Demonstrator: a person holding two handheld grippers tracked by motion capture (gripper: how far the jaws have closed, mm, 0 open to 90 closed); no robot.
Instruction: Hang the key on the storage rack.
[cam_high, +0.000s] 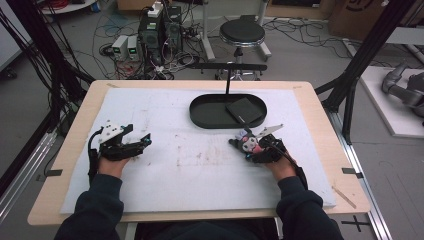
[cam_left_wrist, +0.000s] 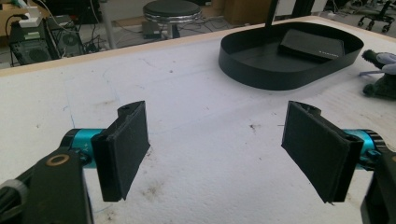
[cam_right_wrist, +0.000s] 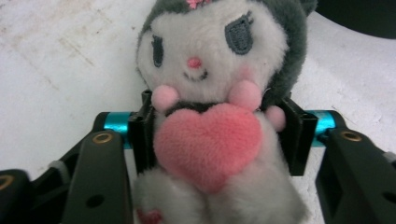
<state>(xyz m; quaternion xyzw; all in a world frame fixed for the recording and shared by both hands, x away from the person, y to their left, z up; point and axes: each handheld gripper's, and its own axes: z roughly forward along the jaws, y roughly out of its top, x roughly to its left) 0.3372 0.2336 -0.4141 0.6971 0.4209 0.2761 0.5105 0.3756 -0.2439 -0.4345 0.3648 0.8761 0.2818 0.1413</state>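
A wooden table (cam_high: 320, 150) carries a white mat (cam_high: 200, 165) bearing a black oval tray (cam_high: 200, 116).

Your left gripper (cam_high: 131, 141) sits at the frame's left on the mat (cam_high: 200, 165), your right gripper (cam_high: 248, 145) right of centre around the plush toy (cam_high: 247, 142). Above them, at upper centre, the tray (cam_high: 200, 112) lies on the mat with a flat wallet (cam_high: 243, 110) inside it.

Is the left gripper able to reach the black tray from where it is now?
Probably yes: the left gripper stands open and holds nothing, and bare white mat lies between it and the black tray.
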